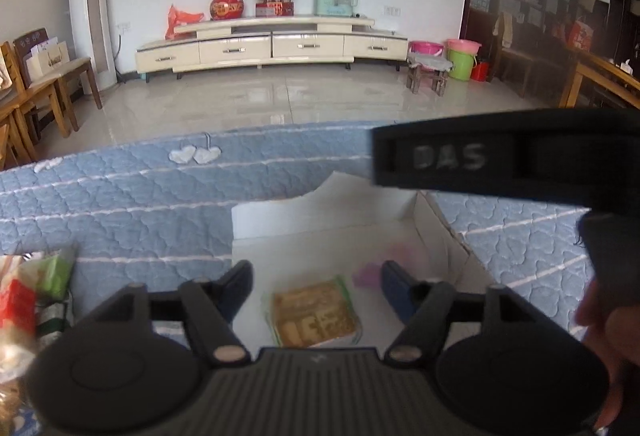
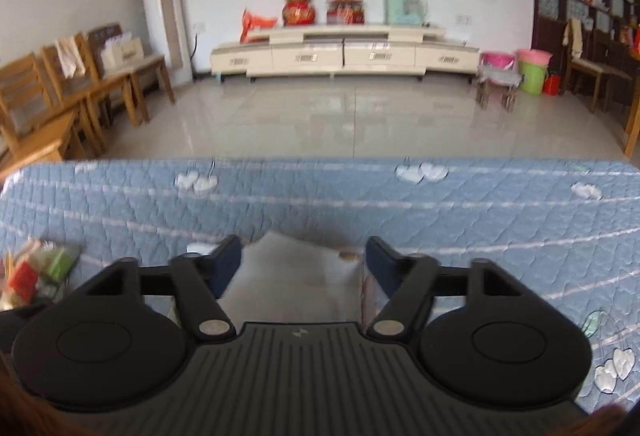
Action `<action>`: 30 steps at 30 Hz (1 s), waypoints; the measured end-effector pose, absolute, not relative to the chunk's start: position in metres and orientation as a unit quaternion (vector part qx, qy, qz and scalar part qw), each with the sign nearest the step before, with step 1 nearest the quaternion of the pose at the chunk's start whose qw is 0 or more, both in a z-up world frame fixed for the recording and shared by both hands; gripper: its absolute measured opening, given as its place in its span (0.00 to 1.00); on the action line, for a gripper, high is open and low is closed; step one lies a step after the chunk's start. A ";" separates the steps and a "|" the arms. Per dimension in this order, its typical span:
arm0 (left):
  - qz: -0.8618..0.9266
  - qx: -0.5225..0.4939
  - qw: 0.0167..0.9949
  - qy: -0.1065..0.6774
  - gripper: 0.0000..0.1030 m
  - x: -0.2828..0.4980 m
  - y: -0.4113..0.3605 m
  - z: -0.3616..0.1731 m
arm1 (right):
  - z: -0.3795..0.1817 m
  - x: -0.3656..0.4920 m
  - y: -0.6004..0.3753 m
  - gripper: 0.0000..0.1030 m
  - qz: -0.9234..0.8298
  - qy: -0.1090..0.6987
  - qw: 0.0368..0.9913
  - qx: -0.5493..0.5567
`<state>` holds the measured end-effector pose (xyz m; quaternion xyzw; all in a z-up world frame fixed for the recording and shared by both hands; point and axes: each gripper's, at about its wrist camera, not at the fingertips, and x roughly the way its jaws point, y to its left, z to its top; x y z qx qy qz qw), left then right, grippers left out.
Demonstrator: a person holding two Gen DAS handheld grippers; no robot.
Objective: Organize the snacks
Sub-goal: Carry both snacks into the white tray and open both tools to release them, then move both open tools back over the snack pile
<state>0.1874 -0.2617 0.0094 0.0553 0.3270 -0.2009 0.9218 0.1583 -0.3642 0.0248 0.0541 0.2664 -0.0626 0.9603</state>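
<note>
A white cardboard box [image 1: 324,220] stands open on the blue quilted cloth [image 1: 120,204]. A yellow-brown wrapped snack [image 1: 314,312] and a blurred purple one [image 1: 370,272] lie inside it. My left gripper [image 1: 316,276] is open and empty, hovering over the box above the yellow snack. A pile of wrapped snacks [image 1: 28,296] lies at the left. My right gripper [image 2: 304,252] is open and empty above the box [image 2: 292,276]; its black body [image 1: 500,164] crosses the left wrist view at the right. The snack pile [image 2: 36,272] lies far left in the right wrist view.
The quilted cloth [image 2: 360,204] covers the whole table, whose far edge runs across both views. Beyond it are a tiled floor, wooden chairs [image 2: 60,92] at the left, a cream TV cabinet [image 1: 264,44] and plastic buckets [image 1: 460,56].
</note>
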 end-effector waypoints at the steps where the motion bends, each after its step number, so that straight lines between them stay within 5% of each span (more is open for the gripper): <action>1: -0.198 0.056 0.923 0.326 0.74 0.186 -0.260 0.012 | 0.028 0.153 -0.364 0.86 -0.068 0.261 0.962 0.051; 10: -0.143 0.069 0.933 0.322 0.94 0.157 -0.231 0.038 | 0.050 0.081 -0.355 1.00 -0.110 0.228 0.967 0.031; 30: -0.079 0.073 0.943 0.314 0.96 0.063 -0.144 0.045 | 0.041 -0.037 -0.300 1.00 -0.120 0.242 0.963 0.023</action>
